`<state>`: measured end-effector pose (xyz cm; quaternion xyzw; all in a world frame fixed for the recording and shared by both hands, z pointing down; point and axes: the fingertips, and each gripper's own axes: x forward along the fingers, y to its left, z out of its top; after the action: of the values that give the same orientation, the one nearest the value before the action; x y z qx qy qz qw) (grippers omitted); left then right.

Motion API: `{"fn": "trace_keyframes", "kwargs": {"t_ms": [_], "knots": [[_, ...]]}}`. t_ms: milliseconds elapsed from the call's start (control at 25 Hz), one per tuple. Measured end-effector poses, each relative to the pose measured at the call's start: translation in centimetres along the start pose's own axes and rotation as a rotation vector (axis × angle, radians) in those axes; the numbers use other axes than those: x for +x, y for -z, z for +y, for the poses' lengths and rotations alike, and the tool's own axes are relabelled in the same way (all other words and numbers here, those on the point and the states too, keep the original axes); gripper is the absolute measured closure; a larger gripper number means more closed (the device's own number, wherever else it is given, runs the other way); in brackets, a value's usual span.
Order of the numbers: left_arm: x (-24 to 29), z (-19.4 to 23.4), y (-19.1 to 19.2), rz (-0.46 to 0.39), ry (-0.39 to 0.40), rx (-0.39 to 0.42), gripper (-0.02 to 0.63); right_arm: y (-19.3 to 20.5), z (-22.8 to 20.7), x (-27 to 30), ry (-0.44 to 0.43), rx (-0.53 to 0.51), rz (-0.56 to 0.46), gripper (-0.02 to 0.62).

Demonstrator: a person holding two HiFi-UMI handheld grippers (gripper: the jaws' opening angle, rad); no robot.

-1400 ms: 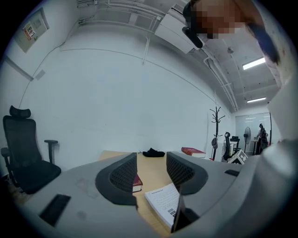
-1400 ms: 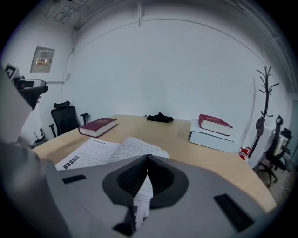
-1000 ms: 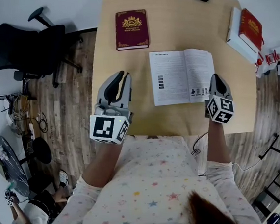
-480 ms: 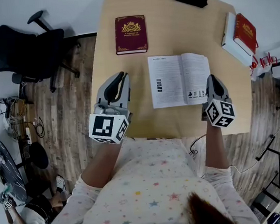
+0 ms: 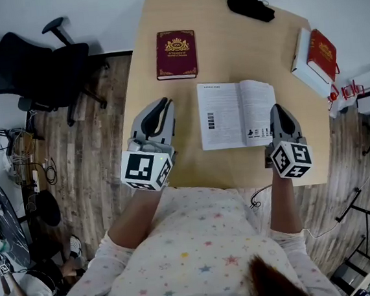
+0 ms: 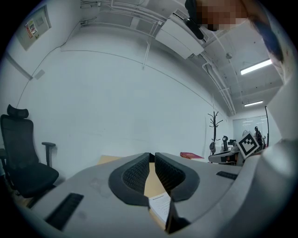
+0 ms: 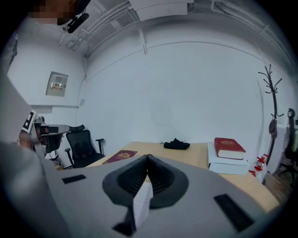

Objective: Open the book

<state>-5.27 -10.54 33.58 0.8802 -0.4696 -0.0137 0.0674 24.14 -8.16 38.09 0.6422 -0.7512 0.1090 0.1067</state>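
On the light wooden table [image 5: 227,49], a closed maroon book with a gold crest [image 5: 175,45] lies flat toward 11 o'clock. A crumpled black cloth [image 5: 250,6] sits at the far edge near 1 o'clock. At 2 o'clock a red book [image 5: 321,55] rests on a thicker white book [image 5: 299,58]. Off the table at 10 o'clock, a black office chair [image 5: 34,69] stands on the wood-plank floor [image 5: 102,165].

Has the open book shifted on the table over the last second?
No. The open book keeps the same small gap to the closed maroon book, corner near corner as before. Only the head view's framing has drifted.
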Motion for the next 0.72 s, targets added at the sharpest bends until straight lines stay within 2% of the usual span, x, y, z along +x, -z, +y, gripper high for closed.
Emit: {"fn": "trace_keyframes", "kwargs": {"t_ms": [400, 720], "knots": [[0.0, 0.6, -1.2, -0.026, -0.003, 0.006, 0.561, -4.4, 2.6, -1.2, -0.011, -0.010, -0.086, 0.595], [-0.3, 1.1, -2.6, -0.059, -0.022, 0.017, 0.561, -8.2, 5.4, -1.5, -0.064, -0.034, -0.159, 0.595]]}}
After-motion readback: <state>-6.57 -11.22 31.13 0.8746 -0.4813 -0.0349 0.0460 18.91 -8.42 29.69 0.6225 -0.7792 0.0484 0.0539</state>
